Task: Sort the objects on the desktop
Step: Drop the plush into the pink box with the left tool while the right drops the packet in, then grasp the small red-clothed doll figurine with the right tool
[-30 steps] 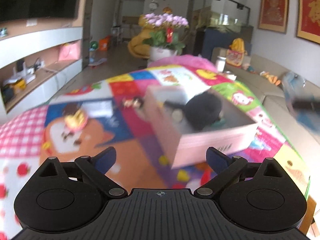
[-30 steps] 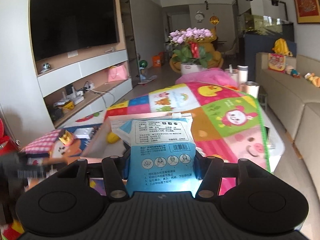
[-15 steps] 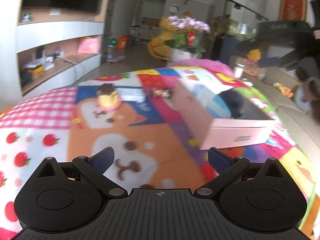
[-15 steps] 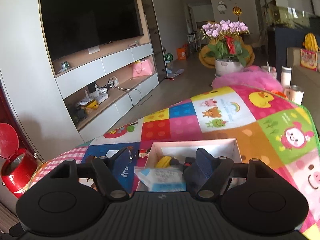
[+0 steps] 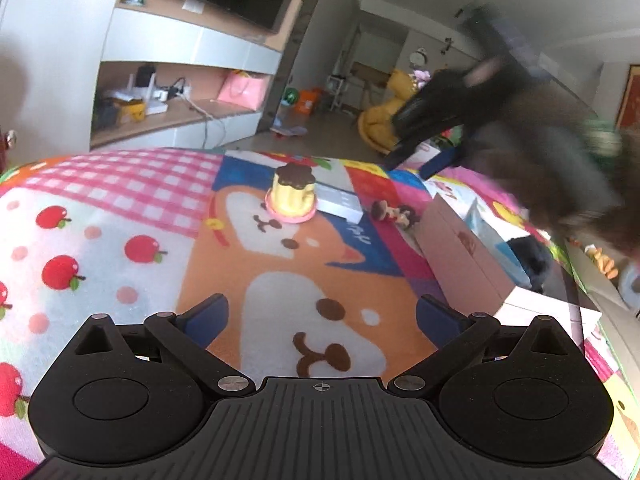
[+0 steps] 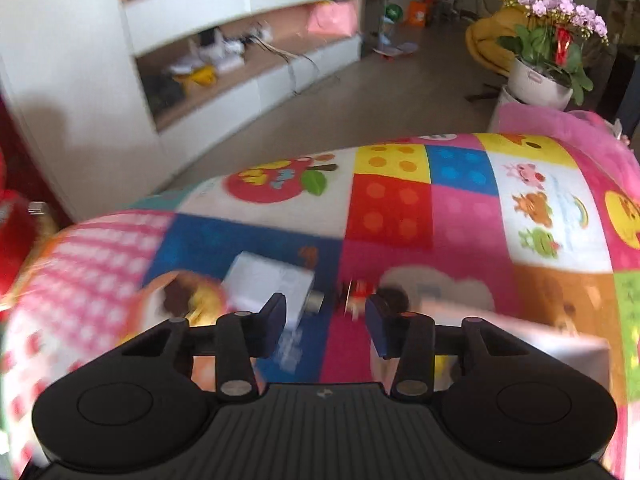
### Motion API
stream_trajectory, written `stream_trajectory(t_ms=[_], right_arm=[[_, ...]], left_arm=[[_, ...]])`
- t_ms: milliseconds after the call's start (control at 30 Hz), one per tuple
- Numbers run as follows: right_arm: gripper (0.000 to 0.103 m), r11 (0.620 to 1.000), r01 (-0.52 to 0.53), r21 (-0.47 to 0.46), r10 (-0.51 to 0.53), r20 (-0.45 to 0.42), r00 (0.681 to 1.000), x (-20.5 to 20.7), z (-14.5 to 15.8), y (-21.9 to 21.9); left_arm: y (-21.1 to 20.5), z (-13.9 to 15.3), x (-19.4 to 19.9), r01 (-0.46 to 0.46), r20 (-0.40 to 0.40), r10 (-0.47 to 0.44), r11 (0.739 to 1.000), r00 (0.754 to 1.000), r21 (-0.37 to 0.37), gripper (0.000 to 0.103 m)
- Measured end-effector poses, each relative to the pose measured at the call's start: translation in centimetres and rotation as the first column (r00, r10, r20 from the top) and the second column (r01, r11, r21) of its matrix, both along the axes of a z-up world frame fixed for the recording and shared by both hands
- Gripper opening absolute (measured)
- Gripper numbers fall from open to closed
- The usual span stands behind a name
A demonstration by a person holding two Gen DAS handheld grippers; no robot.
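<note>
- the pink box (image 5: 464,252), the sorting container, sits on the right side of a colourful cartoon blanket (image 5: 132,216); a blue packet (image 5: 486,228) and a dark object (image 5: 532,260) already lie inside it.
- three things remain loose on the blanket, left of the box: a yellow pudding toy (image 5: 291,196) with a brown top, a white carton (image 5: 338,204) just behind it, and a small figurine (image 5: 394,213) lying between carton and box.
- the right gripper (image 6: 325,320) hangs above the carton and figurine, its tongs apart and holding nothing; this view is motion-blurred.
- the left gripper (image 5: 320,318) hovers low over the bear print, tongs spread wide and empty, well apart from the loose things.
- likely next target is the figurine or the carton; which one cannot be told.
- risks: the figurine is small and lies flat, so the tongs could snag blanket pile or pinch only its edge and drop it.
- a fast descent could knock the carton or the pudding toy aside.
</note>
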State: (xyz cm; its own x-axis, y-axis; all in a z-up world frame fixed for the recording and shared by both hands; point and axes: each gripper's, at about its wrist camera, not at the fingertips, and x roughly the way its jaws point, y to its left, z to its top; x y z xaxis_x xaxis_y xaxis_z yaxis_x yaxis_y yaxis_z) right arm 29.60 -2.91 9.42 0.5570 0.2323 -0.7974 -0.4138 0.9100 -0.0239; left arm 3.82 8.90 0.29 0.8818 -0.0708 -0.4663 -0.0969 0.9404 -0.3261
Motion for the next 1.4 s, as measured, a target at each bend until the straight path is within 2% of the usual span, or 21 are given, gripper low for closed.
stream_trajectory(t_ms=[67,167,233,267,367,467,533,600,633,667,733,767,800,833,967,1033,1100,1133,1200,1333,1400], right_arm=[[0.043,0.997,0.033,-0.064,-0.035,-0.035,0.999,3.0,-2.2,1.6],[0.043,0.981,0.063,-0.183,-0.066,-0.007,0.998,5.3,-4.9,3.2],[0.038,0.974,0.063,-0.217,-0.064,0.001,0.998,6.0,-5.6,3.3],[0.033,0.974,0.054,-0.221,-0.060,-0.016,0.998,6.1,-5.9,3.1],[0.031,0.977,0.051,-0.206,-0.065,-0.065,0.996,6.3,-6.3,2.1],[0.031,0.988,0.025,-0.149,-0.040,-0.098,0.994,5.2,-5.6,1.5],[0.031,0.994,0.006,-0.105,-0.024,-0.172,0.985,3.9,-5.1,1.2],[0.031,0.997,-0.056,-0.057,0.038,-0.278,0.960,2.2,-5.0,1.4],[0.031,0.996,-0.088,-0.035,0.073,-0.307,0.949,1.3,-4.7,1.5],[0.032,0.994,-0.111,-0.004,0.105,-0.301,0.948,0.5,-4.0,1.6],[0.054,0.993,-0.104,0.051,0.113,-0.243,0.964,-0.2,-2.5,1.6],[0.080,0.995,-0.076,0.062,0.088,-0.212,0.973,-0.1,-2.1,1.7],[0.098,0.997,-0.041,0.068,0.053,-0.183,0.982,0.1,-1.9,2.0],[0.101,0.997,-0.015,0.074,0.027,-0.166,0.986,0.4,-2.0,2.3],[0.101,0.989,0.078,0.127,-0.057,-0.165,0.985,3.0,-3.7,3.6],[0.101,0.977,0.131,0.168,-0.093,-0.217,0.972,4.7,-5.0,4.1],[0.101,0.978,0.144,0.154,-0.103,-0.249,0.963,5.9,-6.2,5.2],[0.101,0.982,0.143,0.123,-0.111,-0.236,0.965,5.9,-6.7,5.8],[0.082,0.990,0.120,0.074,-0.100,-0.230,0.968,5.9,-7.5,6.5],[0.081,0.999,0.017,0.038,-0.008,-0.220,0.975,3.7,-7.0,6.5],[0.081,0.998,-0.058,0.011,0.059,-0.249,0.967,1.7,-6.6,6.0]], left_arm=[[0.2,-0.1,0.1,0.002,-0.010,-0.002,1.000,1.000,-0.015,0.102],[0.3,-0.3,0.2,0.002,-0.026,-0.003,1.000,1.000,-0.030,0.102],[0.4,-0.3,0.2,0.006,-0.033,-0.008,0.999,0.999,-0.038,0.102],[0.3,-0.3,0.1,0.010,-0.033,-0.011,0.999,0.999,-0.039,0.102],[0.0,-0.4,0.0,0.031,-0.039,-0.033,0.999,0.999,-0.040,0.102],[-0.3,-0.4,0.0,0.051,-0.039,-0.052,0.998,0.998,-0.032,0.103],[-0.4,-0.4,0.0,0.053,-0.039,-0.054,0.998,0.998,-0.029,0.103],[-0.4,-0.4,0.1,0.052,-0.039,-0.053,0.998,0.998,-0.030,0.103],[-0.4,-0.4,0.1,0.052,-0.038,-0.053,0.998,0.998,-0.031,0.103],[-0.4,-0.4,0.1,0.050,-0.038,-0.051,0.998,0.998,-0.030,0.103],[-0.3,-0.4,0.2,0.049,-0.036,-0.050,0.998,0.998,-0.035,0.103],[-0.3,-0.5,0.2,0.048,-0.039,-0.049,0.998,0.998,-0.037,0.103],[-0.2,-0.5,0.3,0.046,-0.040,-0.048,0.998,0.998,-0.040,0.103],[-0.1,-0.5,0.2,0.045,-0.040,-0.047,0.998,0.998,-0.044,0.103],[-0.1,-0.6,0.3,0.042,-0.045,-0.044,0.998,0.998,-0.047,0.103],[0.0,-0.6,0.3,0.042,-0.045,-0.044,0.998,0.998,-0.049,0.103],[0.0,-0.6,0.3,0.041,-0.047,-0.043,0.998,0.998,-0.050,0.103],[0.0,-0.6,0.3,0.042,-0.048,-0.044,0.998,0.998,-0.052,0.103],[-0.1,-0.6,0.3,0.045,-0.048,-0.048,0.998,0.998,-0.050,0.103],[-0.2,-0.5,0.2,0.055,-0.048,-0.057,0.998,0.997,-0.044,0.103],[-0.4,-0.5,0.2,0.067,-0.053,-0.069,0.997,0.996,-0.044,0.103]])
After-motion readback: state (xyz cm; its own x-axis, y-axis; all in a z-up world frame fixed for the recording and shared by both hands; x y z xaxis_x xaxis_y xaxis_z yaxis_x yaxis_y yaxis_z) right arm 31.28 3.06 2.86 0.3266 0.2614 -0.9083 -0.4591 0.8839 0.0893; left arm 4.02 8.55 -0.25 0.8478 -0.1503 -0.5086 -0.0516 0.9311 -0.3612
